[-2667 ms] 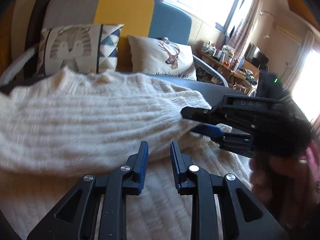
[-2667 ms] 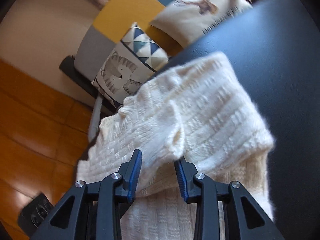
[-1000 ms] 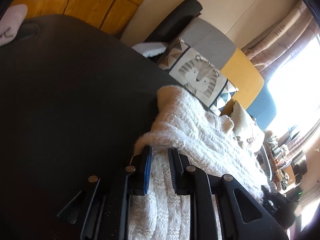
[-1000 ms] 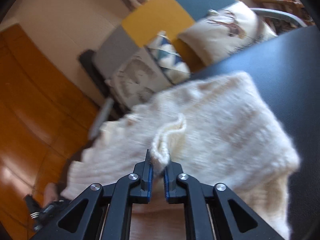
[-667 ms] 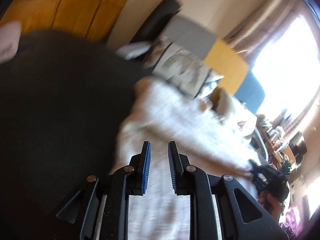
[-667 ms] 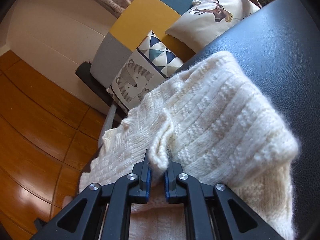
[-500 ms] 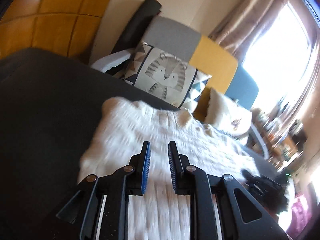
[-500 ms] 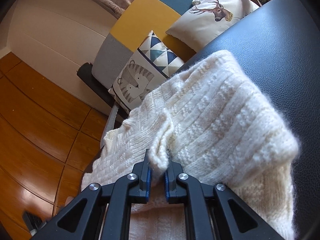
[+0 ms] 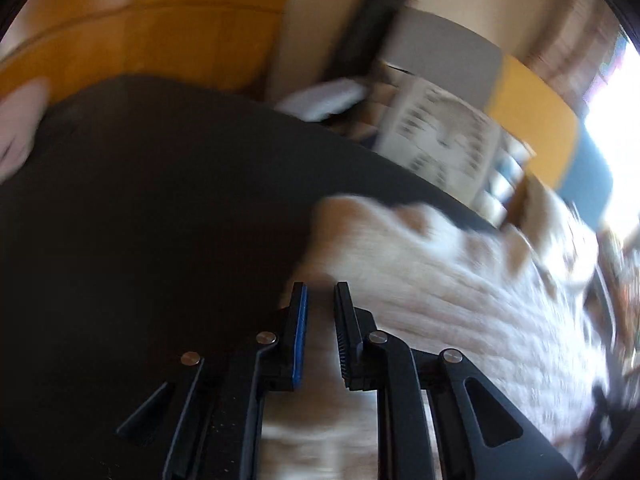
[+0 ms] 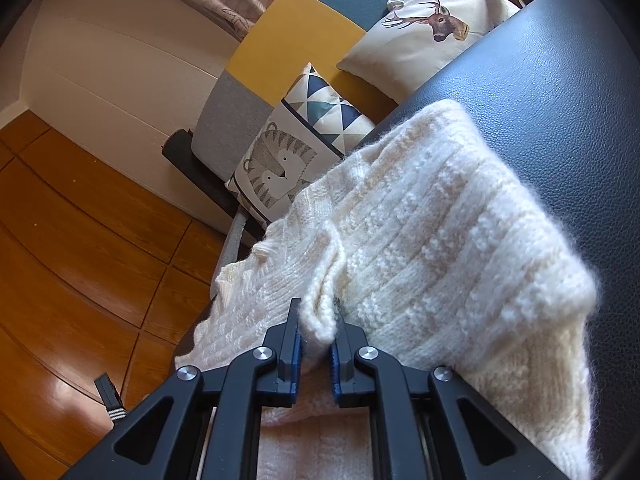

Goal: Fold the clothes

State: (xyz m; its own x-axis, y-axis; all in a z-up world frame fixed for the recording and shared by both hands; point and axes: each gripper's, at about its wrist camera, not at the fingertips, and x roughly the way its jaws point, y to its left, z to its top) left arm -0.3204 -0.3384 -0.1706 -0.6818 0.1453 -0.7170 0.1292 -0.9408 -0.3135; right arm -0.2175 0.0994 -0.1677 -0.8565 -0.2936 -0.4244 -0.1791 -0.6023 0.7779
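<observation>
The right gripper (image 10: 316, 344) pinches a cuff-like knit edge of the cream sweater (image 10: 440, 240), whose bulk stretches ahead toward the bench's far edge, while the left gripper (image 9: 320, 340), slightly parted, holds nothing.

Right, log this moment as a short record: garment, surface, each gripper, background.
garment: cream knit sweater, partly folded over itself
surface: dark leather-look table
right gripper: shut on a rolled knit edge of the sweater
left gripper: narrow gap between the fingers, nothing visibly held, over the sweater's edge; view blurred
background: tiger cushion, deer cushion, wooden floor
</observation>
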